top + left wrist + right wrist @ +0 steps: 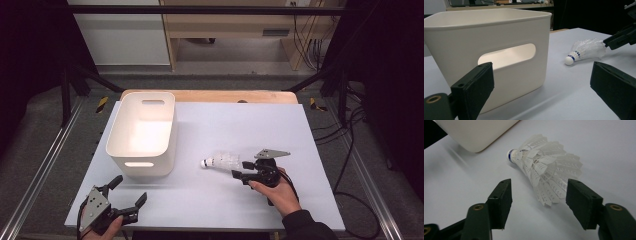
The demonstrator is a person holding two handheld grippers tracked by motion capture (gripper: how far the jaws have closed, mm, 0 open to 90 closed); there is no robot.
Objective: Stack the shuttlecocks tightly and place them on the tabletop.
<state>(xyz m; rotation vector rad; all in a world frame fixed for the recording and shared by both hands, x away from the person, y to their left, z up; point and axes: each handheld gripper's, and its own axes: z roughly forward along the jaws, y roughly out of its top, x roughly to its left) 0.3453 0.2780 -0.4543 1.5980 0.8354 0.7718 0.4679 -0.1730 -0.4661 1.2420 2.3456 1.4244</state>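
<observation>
A white plastic shuttlecock (222, 161) lies on its side on the white table sheet (250, 120), cork tip toward the bin. My right gripper (240, 169) sits just behind its skirt, held by a hand. In the right gripper view the jaws (539, 188) stand open on either side of the skirt's rim (546, 170), pads apart from the feathers. My left gripper (131, 189) rests near the front left edge, open and holding nothing. From the left gripper view (541, 75) the shuttlecock (584, 50) lies beyond the bin, with a right gripper jaw at its skirt.
A white plastic bin (142, 165) with cut-out handles stands at the left of the table, a short way left of the shuttlecock; it looks empty. Its near wall (499, 32) stands close ahead of my left jaws. Bare sheet stretches behind and right of the shuttlecock.
</observation>
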